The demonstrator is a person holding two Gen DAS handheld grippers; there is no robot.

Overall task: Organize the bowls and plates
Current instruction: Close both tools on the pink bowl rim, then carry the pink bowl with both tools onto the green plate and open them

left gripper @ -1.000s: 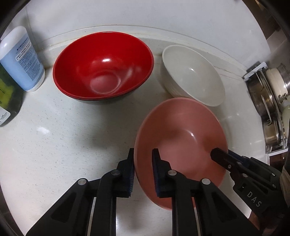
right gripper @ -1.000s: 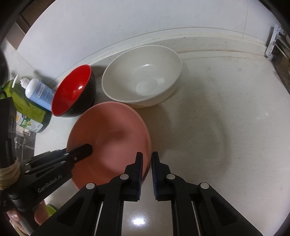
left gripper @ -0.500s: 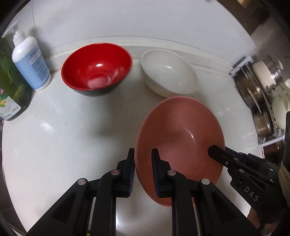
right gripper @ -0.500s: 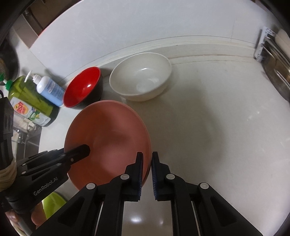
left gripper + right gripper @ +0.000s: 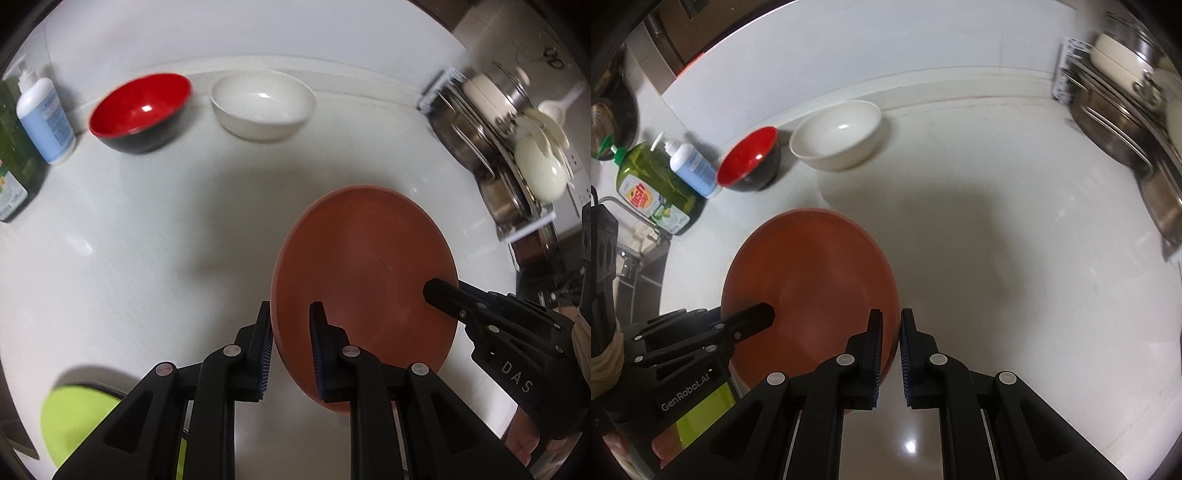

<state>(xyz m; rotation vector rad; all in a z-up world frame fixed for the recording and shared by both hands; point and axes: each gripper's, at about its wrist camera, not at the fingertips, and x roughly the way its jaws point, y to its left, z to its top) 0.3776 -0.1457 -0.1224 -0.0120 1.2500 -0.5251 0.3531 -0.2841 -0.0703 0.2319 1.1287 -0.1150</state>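
Note:
A pink plate (image 5: 362,266) hangs tilted above the white counter (image 5: 147,240), held at both edges. My left gripper (image 5: 291,347) is shut on its near left rim. My right gripper (image 5: 443,295) clamps the opposite rim. In the right wrist view the pink plate (image 5: 812,273) sits left of centre, my right gripper (image 5: 891,354) is shut on its right rim, and the left gripper (image 5: 753,317) reaches in from the left. A red bowl (image 5: 140,110) (image 5: 750,160) and a white bowl (image 5: 262,103) (image 5: 836,134) stand side by side by the back wall.
A lime-green plate (image 5: 74,424) (image 5: 701,413) lies low at the near left. A blue pump bottle (image 5: 44,110) (image 5: 690,166) and a green detergent bottle (image 5: 650,188) stand left of the red bowl. A rack of metal pots (image 5: 498,147) (image 5: 1126,110) fills the right side.
Both grippers have risen and drawn back with the pink plate, away from the two bowls. The green plate has come into view at the lower left.

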